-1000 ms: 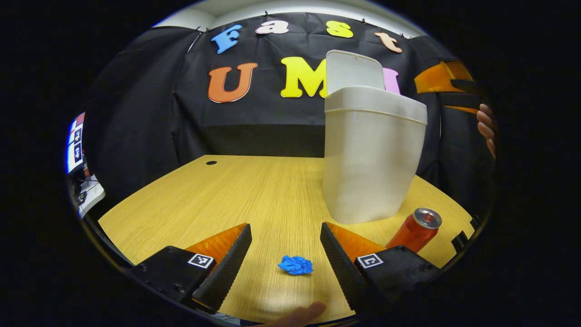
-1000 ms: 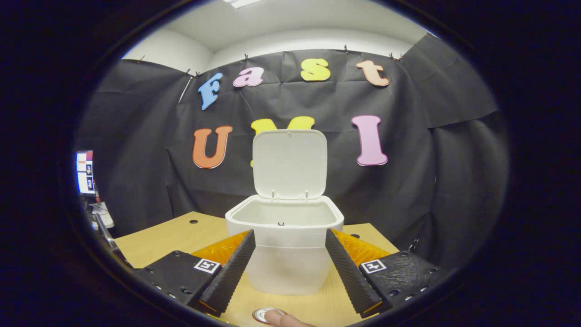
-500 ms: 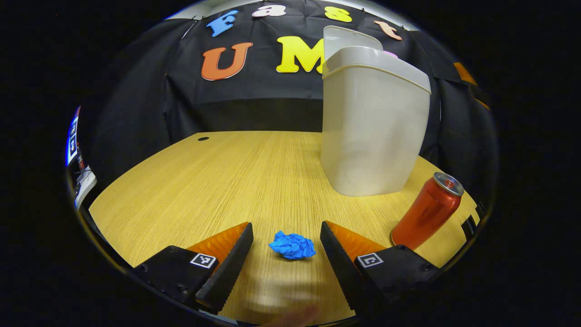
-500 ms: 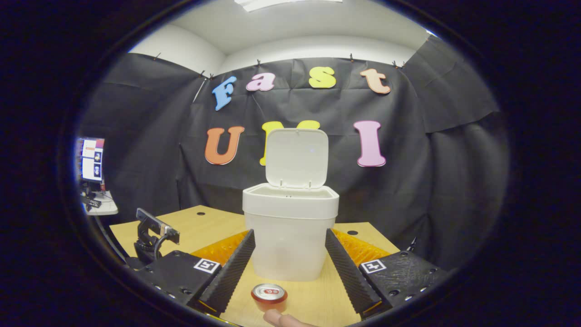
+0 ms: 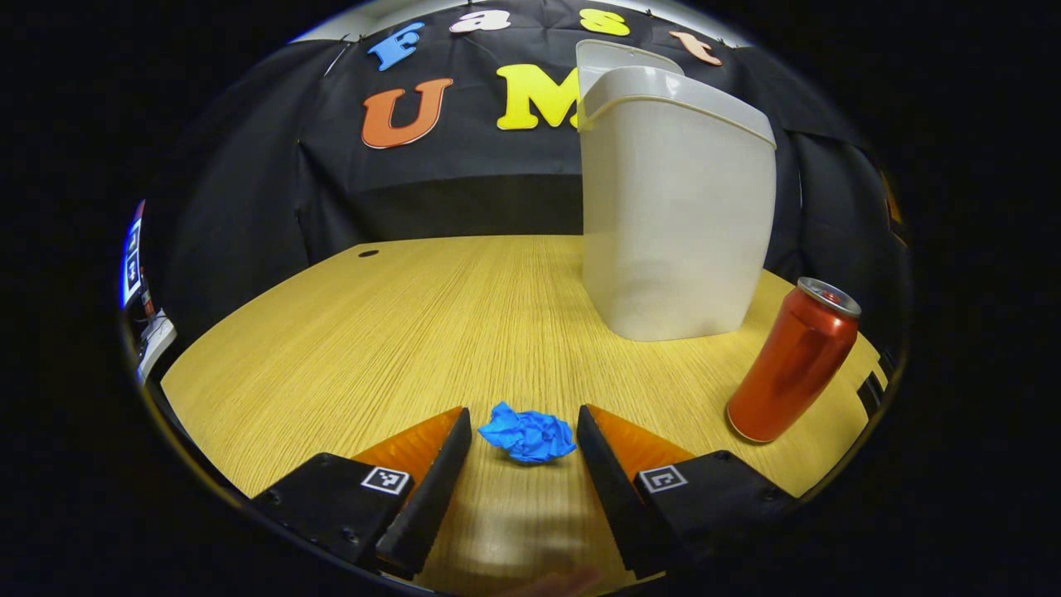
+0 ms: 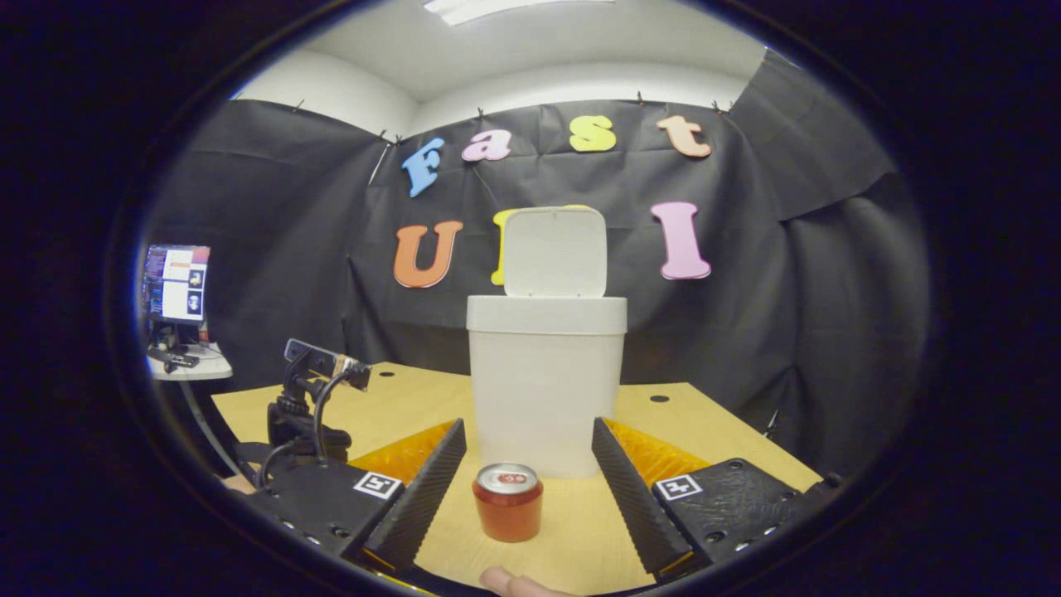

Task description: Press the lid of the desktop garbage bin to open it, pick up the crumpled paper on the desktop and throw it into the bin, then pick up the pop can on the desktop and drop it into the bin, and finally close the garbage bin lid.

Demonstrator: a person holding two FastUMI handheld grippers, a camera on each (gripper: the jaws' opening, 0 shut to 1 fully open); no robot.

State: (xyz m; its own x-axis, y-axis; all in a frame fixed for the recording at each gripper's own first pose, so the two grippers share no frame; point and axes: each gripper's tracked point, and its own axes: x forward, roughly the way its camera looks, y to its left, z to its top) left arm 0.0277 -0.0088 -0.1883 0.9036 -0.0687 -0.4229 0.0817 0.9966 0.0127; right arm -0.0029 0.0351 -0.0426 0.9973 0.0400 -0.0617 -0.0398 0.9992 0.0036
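Both my grippers hang spread over the desk, one framing the paper, the other the can.

In the left gripper view, my left gripper (image 5: 524, 431) stands released with the blue crumpled paper (image 5: 527, 434) on the desk (image 5: 373, 332) between its fingertips, untouched. In the right gripper view, my right gripper (image 6: 529, 444) is likewise spread, the upright pop can (image 6: 508, 501) standing between its fingers, just before the white bin (image 6: 546, 381) with its lid (image 6: 555, 252) raised.
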